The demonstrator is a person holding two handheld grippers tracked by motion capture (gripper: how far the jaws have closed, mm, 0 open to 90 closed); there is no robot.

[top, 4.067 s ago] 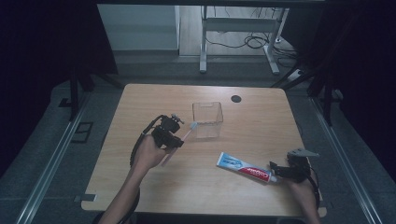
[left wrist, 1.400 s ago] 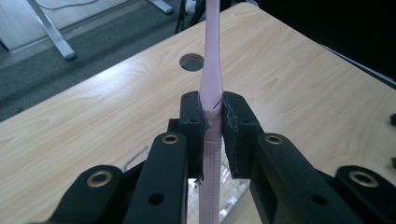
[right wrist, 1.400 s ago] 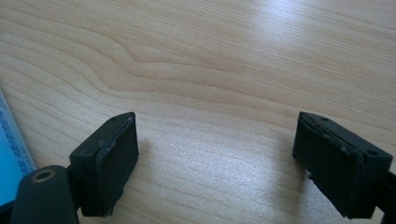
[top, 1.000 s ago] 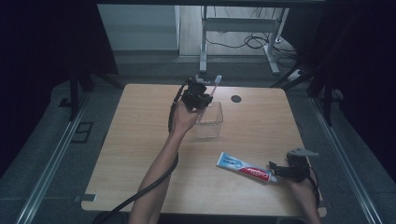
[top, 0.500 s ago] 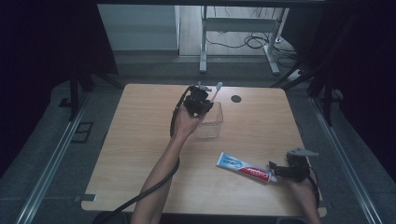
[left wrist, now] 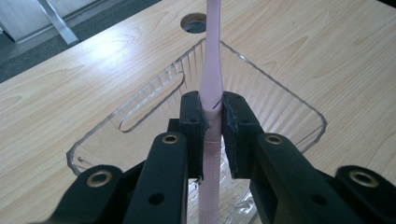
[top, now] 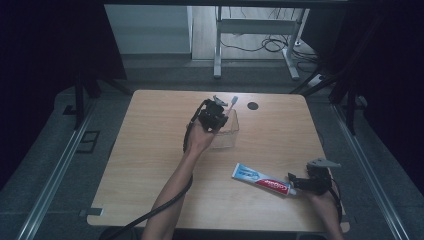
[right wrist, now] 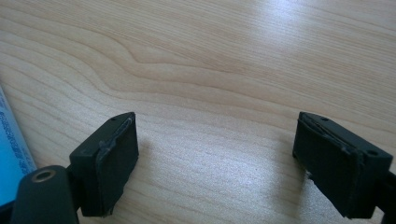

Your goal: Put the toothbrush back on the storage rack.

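My left gripper is shut on a pale pink toothbrush, whose head sticks out past the jaws. It hangs over a clear plastic box at the table's middle, the handle's lower end inside the box. A toothpaste tube lies flat near the front right; its blue end shows at the left edge of the right gripper view. My right gripper rests open on the wood beside the tube's cap end, nothing between its jaws.
A round cable hole sits in the wooden table behind the box. Metal desk legs and cables stand on the floor beyond the far edge. A black cable trails off the front edge.
My left gripper has carried the toothbrush from the front left up over the clear box and lowered it toward the box. The right gripper and the tube have stayed put.
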